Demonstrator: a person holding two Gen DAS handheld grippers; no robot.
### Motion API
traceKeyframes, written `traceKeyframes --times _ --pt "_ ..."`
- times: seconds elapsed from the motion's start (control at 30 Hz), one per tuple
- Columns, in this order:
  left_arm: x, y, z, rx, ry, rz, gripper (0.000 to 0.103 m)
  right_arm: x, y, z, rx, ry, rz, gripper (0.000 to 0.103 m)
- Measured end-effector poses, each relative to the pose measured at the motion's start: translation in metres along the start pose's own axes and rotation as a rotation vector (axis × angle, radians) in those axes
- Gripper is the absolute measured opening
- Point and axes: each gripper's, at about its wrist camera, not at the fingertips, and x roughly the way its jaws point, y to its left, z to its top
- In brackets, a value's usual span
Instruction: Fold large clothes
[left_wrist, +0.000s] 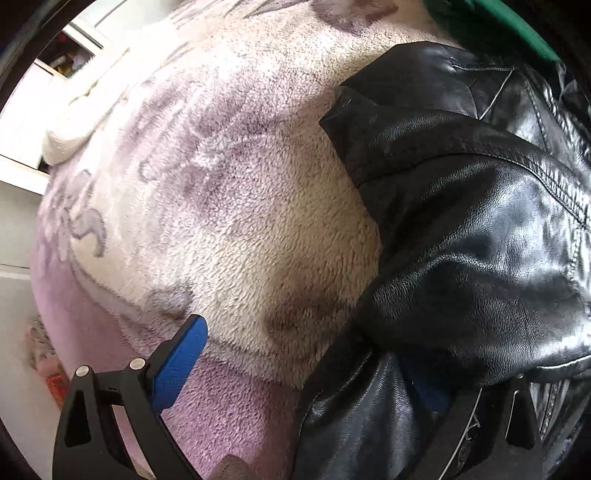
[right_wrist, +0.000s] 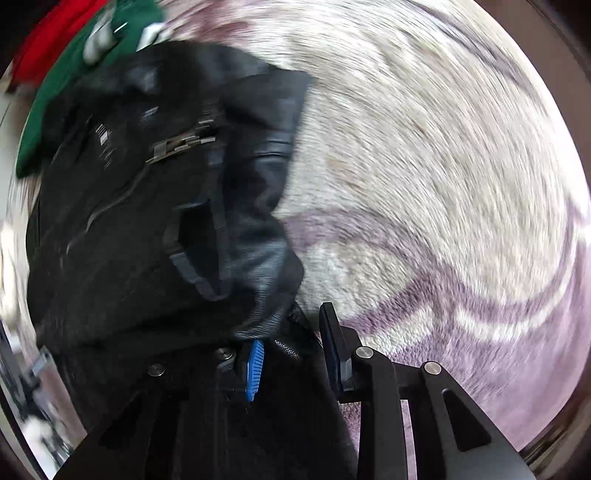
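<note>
A black leather jacket (left_wrist: 472, 229) lies bunched on a fluffy lilac-and-cream blanket (left_wrist: 207, 177). My left gripper (left_wrist: 306, 369) is open; its left blue pad (left_wrist: 177, 369) is over the blanket, and its right finger is under a fold of the jacket, with only a bit of blue showing. In the right wrist view, which is motion-blurred, the jacket (right_wrist: 155, 221) fills the left side. My right gripper (right_wrist: 291, 354) is open with jacket leather lying between its blue pad (right_wrist: 255, 369) and its dark right finger (right_wrist: 332, 350).
A green garment (right_wrist: 74, 74) and a red one (right_wrist: 48, 37) lie beyond the jacket. The blanket (right_wrist: 443, 184) spreads to the right. White furniture (left_wrist: 22, 122) and floor (left_wrist: 14, 295) show past the blanket's left edge.
</note>
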Motion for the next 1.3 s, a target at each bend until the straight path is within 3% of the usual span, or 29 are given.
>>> traceKeyframes --times 0.13,0.27,0.33,0.43,0.47,0.5,0.53,0.57,0.6,0.63,0.7,0.83,0.9,1.07,1.17,1.23,1.27,1.3 --pt "-0.005 0.005 0.0 -0.011 0.038 -0.057 0.103 0.01 -0.001 0.013 0.03 0.073 0.014 0.038" --pt "-0.023 0.029 -0.025 -0.025 0.058 -0.174 0.101 0.002 -0.011 0.015 0.03 0.215 0.101 0.044" --pt "-0.029 0.042 -0.049 -0.03 0.08 -0.253 0.101 0.001 -0.02 0.006 0.025 0.252 0.142 0.066" --pt "-0.017 0.042 -0.085 0.004 0.174 -0.369 0.1 0.014 -0.033 -0.021 0.006 0.335 0.105 0.072" --pt "-0.012 0.039 -0.094 0.017 0.189 -0.386 0.094 0.02 -0.035 -0.027 0.008 0.368 0.105 0.072" --pt "-0.009 0.035 -0.104 0.035 0.193 -0.392 0.076 0.029 -0.037 -0.036 0.019 0.4 0.123 0.072" --pt "-0.01 0.032 -0.11 0.048 0.178 -0.393 0.065 0.034 -0.037 -0.043 0.029 0.404 0.141 0.071" --pt "-0.014 0.03 -0.113 0.063 0.147 -0.382 0.045 0.033 -0.034 -0.047 0.026 0.378 0.141 0.071" --pt "-0.021 0.027 -0.117 0.088 0.105 -0.392 0.015 0.029 -0.029 -0.049 0.021 0.345 0.145 0.058" --pt "-0.026 0.026 -0.12 0.095 0.09 -0.403 0.007 0.027 -0.026 -0.049 0.039 0.343 0.161 0.037" --pt "-0.036 0.026 -0.124 0.095 0.065 -0.411 0.004 0.02 -0.02 -0.051 0.084 0.342 0.197 0.013" --pt "-0.06 0.05 -0.135 0.086 0.036 -0.428 0.003 -0.007 -0.015 -0.062 0.143 0.318 0.188 0.006" --pt "-0.072 0.064 -0.121 0.084 0.033 -0.426 0.003 -0.02 -0.024 -0.073 0.205 0.322 0.219 0.005" --pt "-0.059 0.09 -0.095 0.073 0.124 -0.344 0.004 -0.015 -0.027 -0.086 0.128 0.382 0.154 0.005" --pt "-0.071 0.104 -0.088 0.048 0.082 -0.286 0.009 -0.02 -0.015 -0.074 0.095 0.419 0.111 0.013" --pt "-0.087 0.103 -0.08 0.064 0.028 -0.198 0.014 -0.041 -0.009 -0.057 0.063 0.365 0.074 0.021" --pt "-0.094 0.1 -0.077 0.071 0.003 -0.161 0.031 -0.051 -0.005 -0.051 0.043 0.336 0.057 0.027" --pt "-0.102 0.093 -0.073 0.078 -0.024 -0.127 0.069 -0.066 0.0 -0.038 0.011 0.29 0.033 0.038"
